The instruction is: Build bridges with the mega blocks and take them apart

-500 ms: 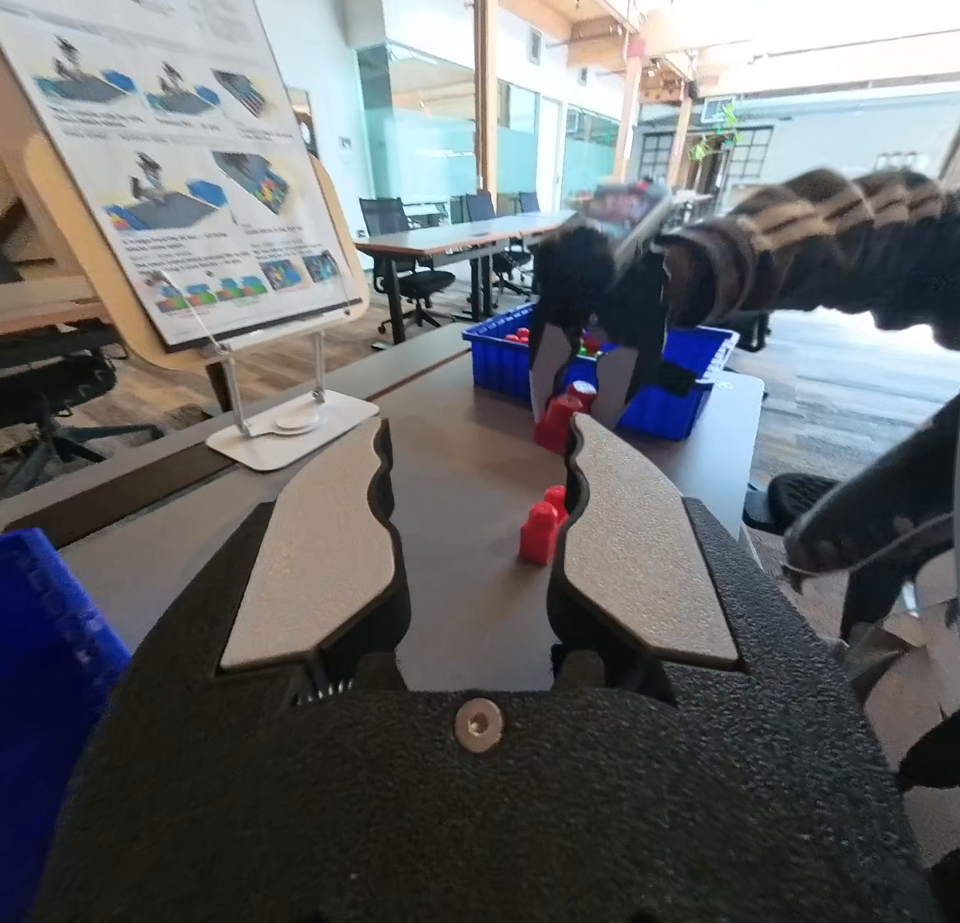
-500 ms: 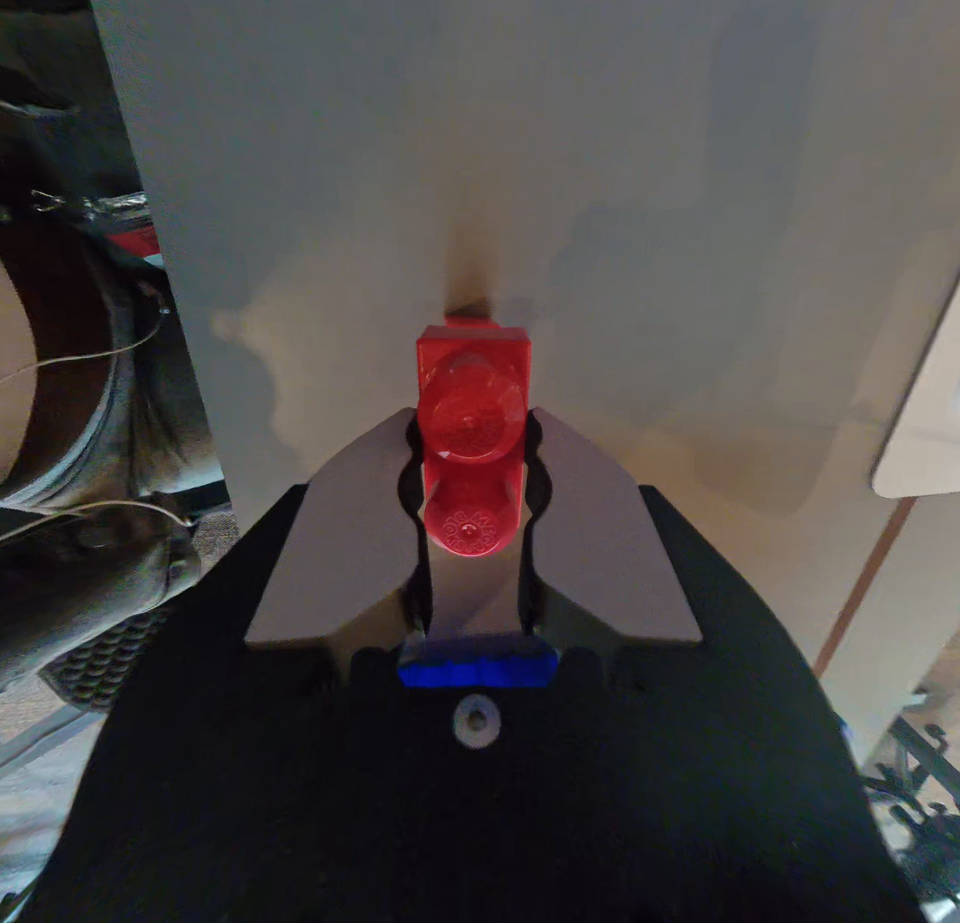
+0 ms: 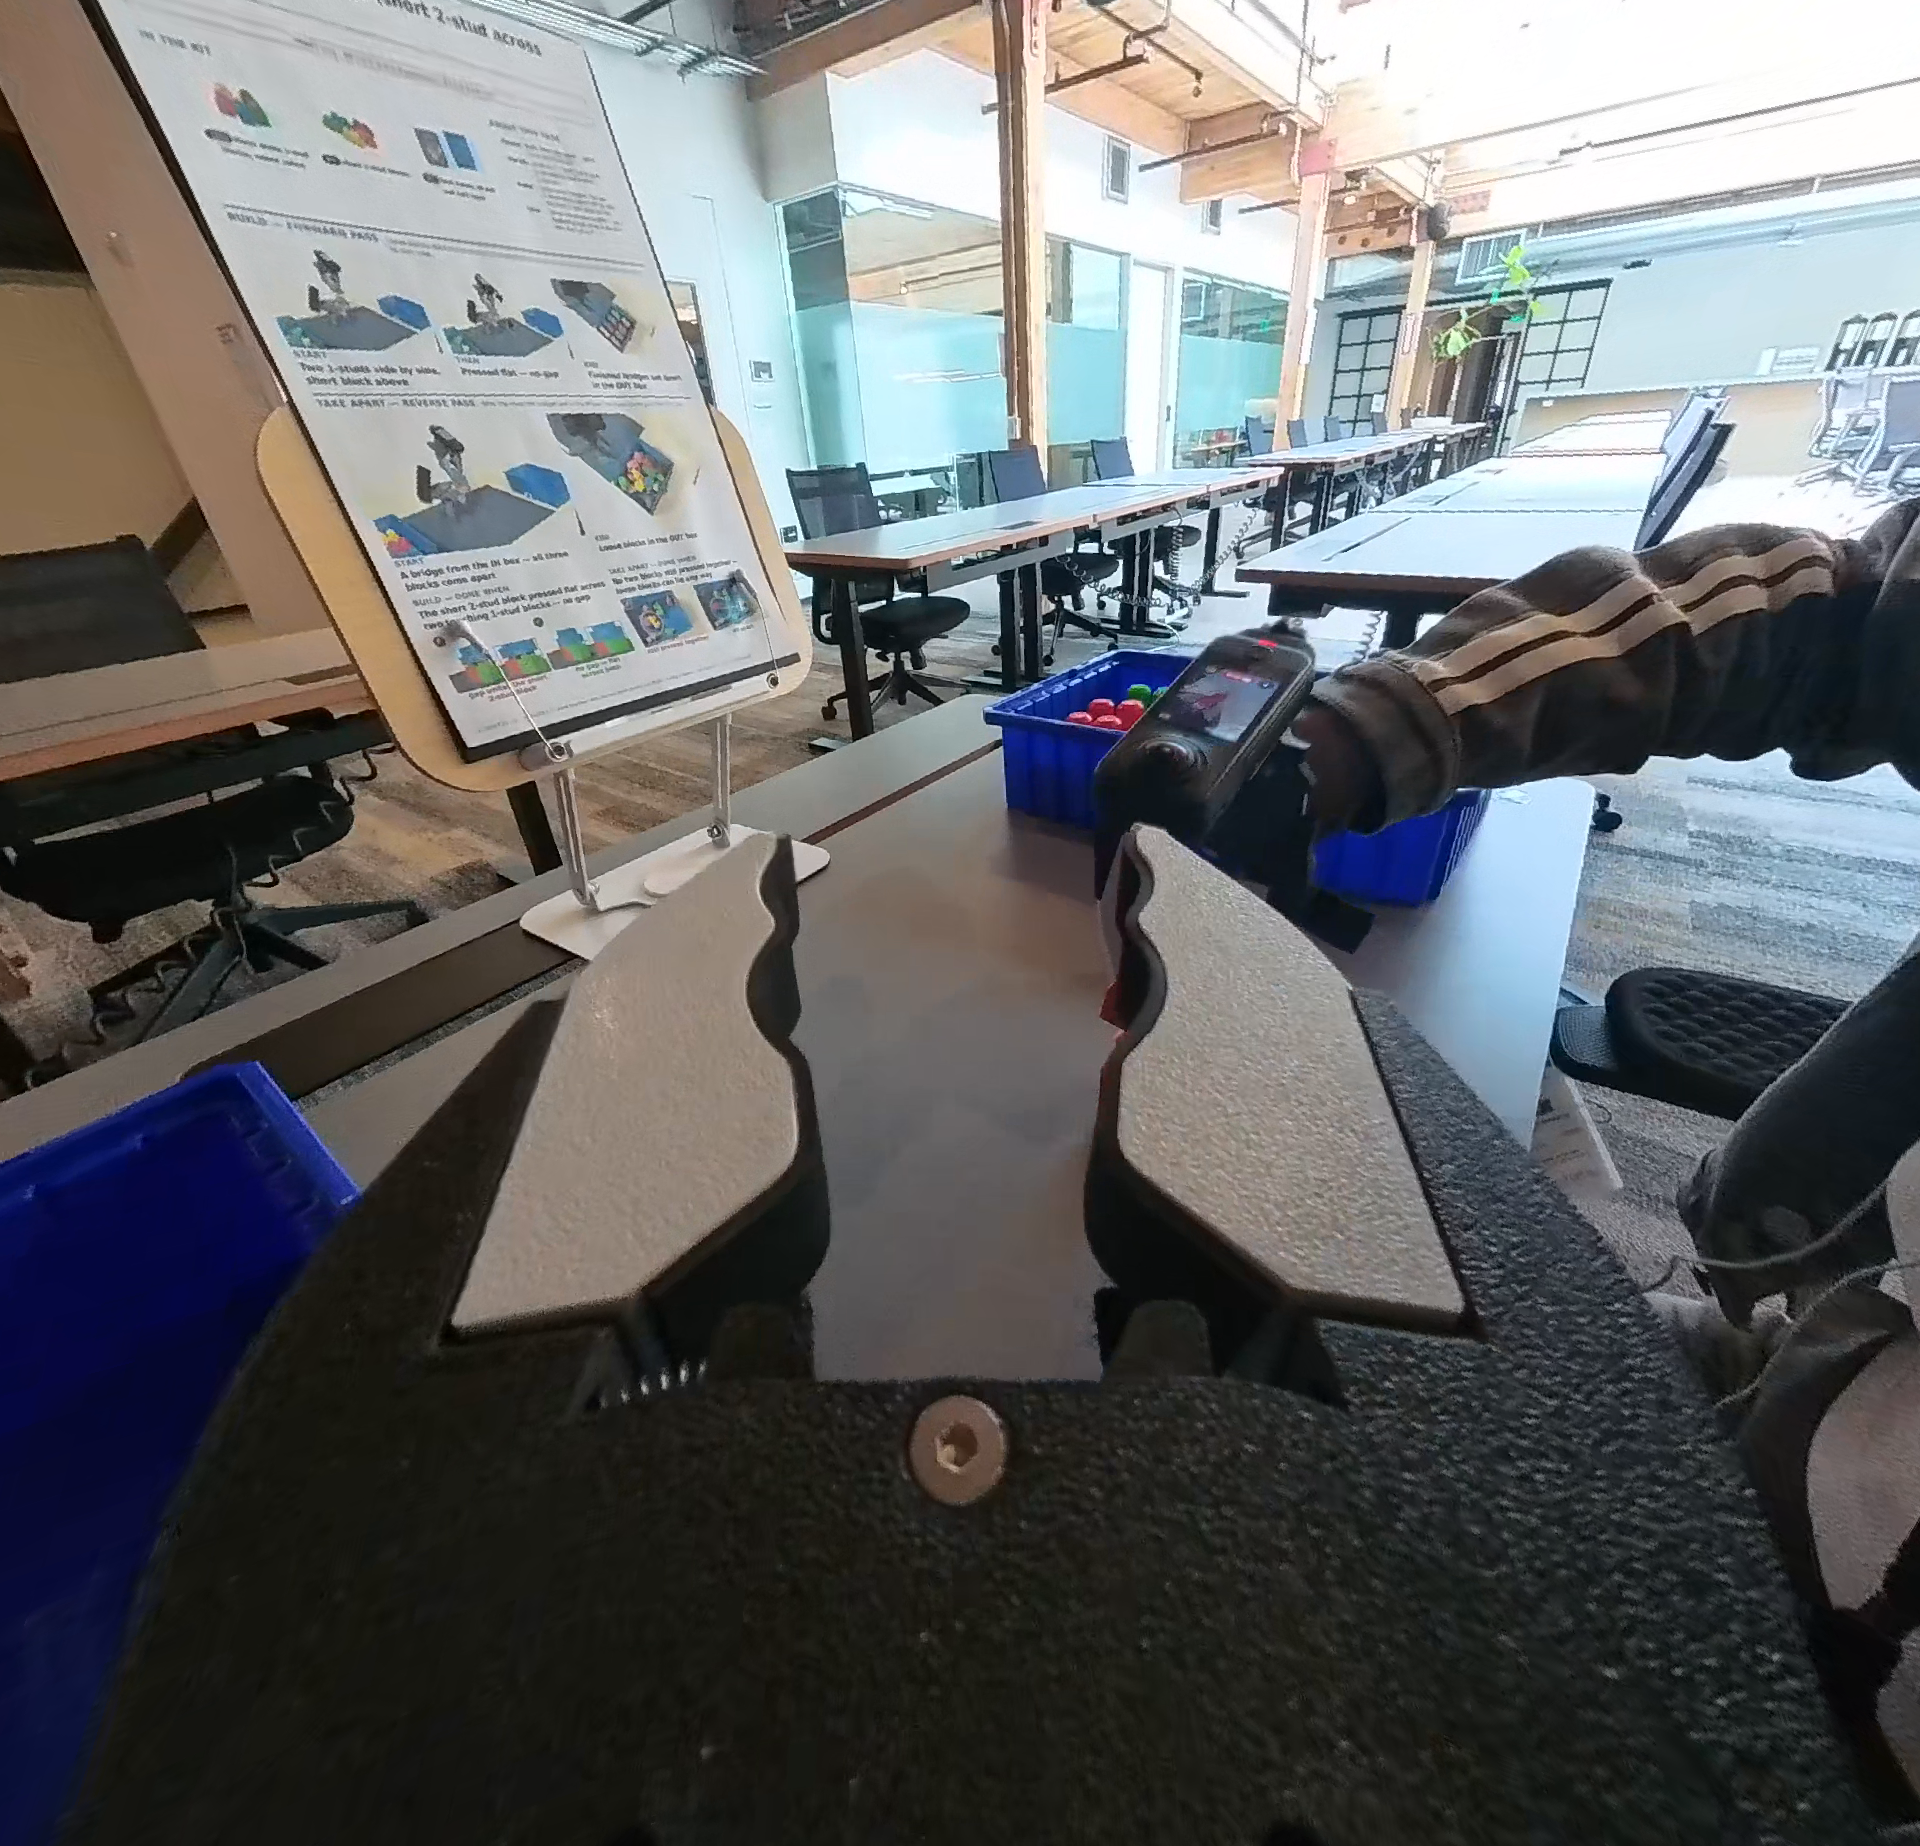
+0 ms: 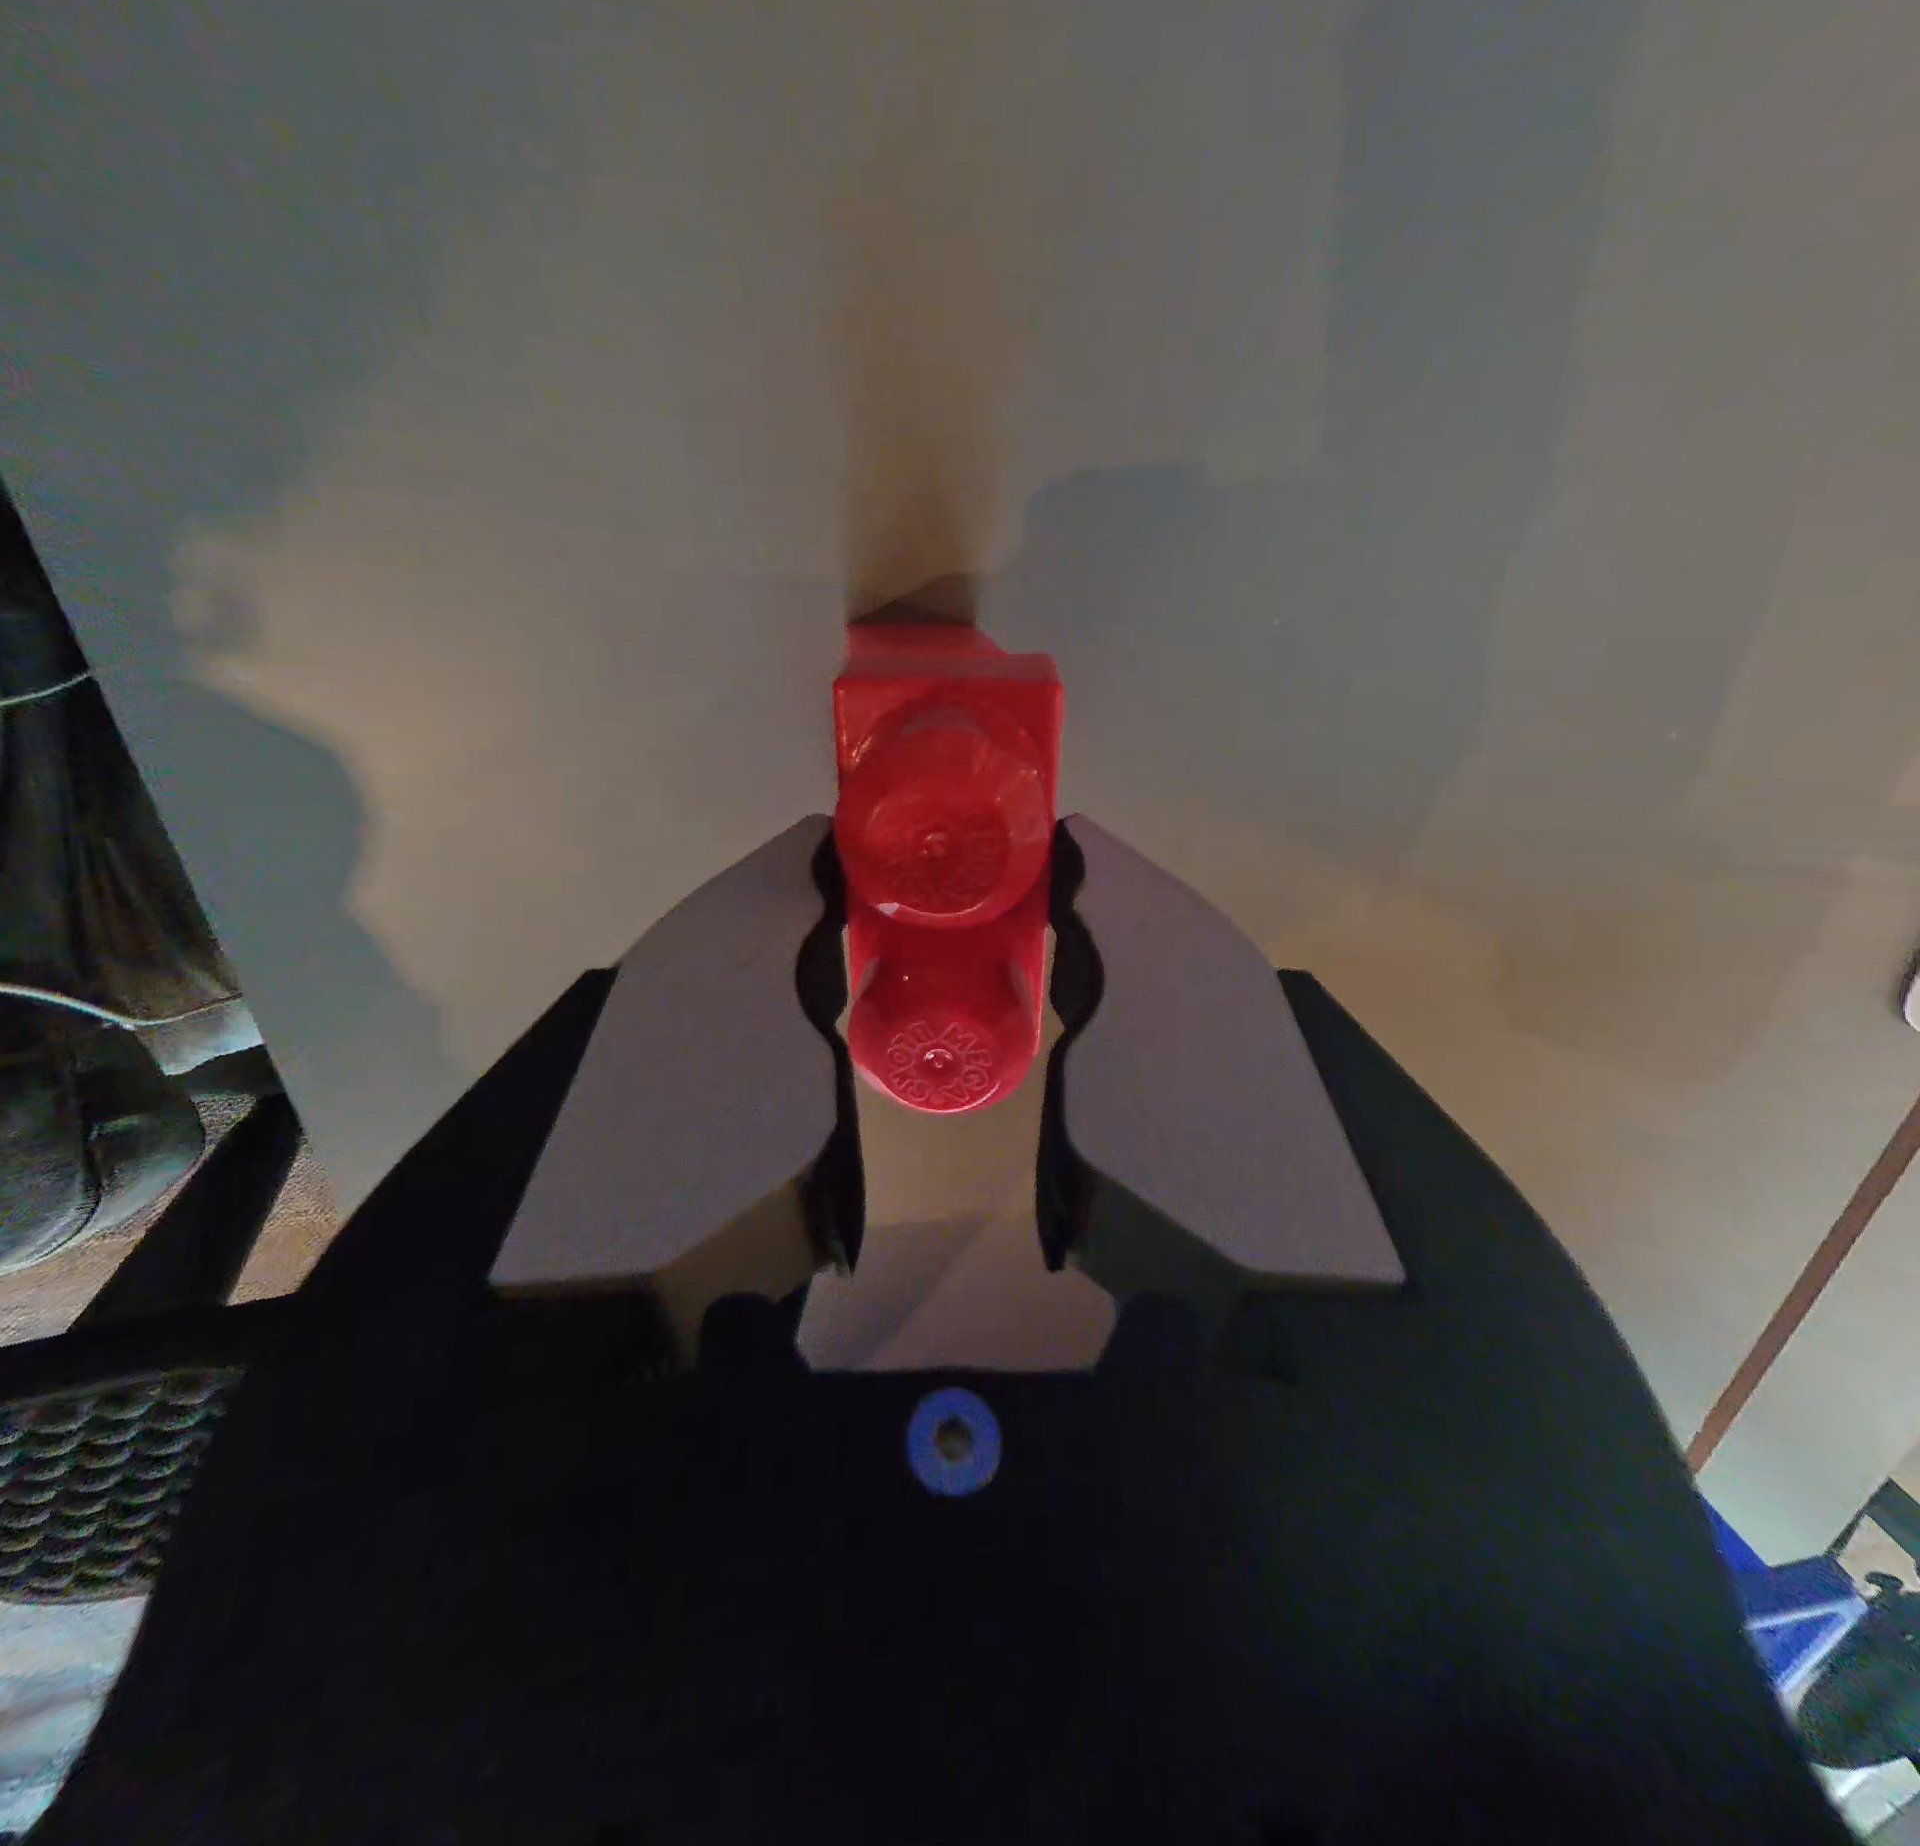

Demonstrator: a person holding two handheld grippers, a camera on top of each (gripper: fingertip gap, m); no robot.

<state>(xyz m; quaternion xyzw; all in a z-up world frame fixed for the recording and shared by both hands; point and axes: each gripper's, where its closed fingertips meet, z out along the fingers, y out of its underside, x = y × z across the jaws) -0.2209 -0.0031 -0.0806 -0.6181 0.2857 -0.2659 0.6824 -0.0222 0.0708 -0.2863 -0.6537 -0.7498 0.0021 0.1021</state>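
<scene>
My right gripper (image 4: 945, 830) points down at the grey table (image 4: 1351, 446) and is shut on a red two-stud block (image 4: 940, 861). A red edge (image 4: 904, 643) shows just under the block's far end; I cannot tell what it belongs to. My left gripper (image 3: 956, 851) is open and empty, low over the dark table top (image 3: 935, 1069). In the left wrist view the right gripper's camera body (image 3: 1195, 757) sits just beyond my right finger (image 3: 1268, 1069). Only a red sliver (image 3: 1110, 1007) shows beside that finger.
A blue bin (image 3: 1049, 768) with red and green blocks stands at the table's far end. Another blue bin (image 3: 125, 1329) is close on the left. An instruction board on a stand (image 3: 468, 394) is at the left rear. A striped sleeve (image 3: 1610, 653) reaches in from the right. My right fingertips sit around 30 cm from my left ones.
The right gripper has come down and nearer with the red block. The red blocks seen on the table before are now hidden behind my left gripper's right finger.
</scene>
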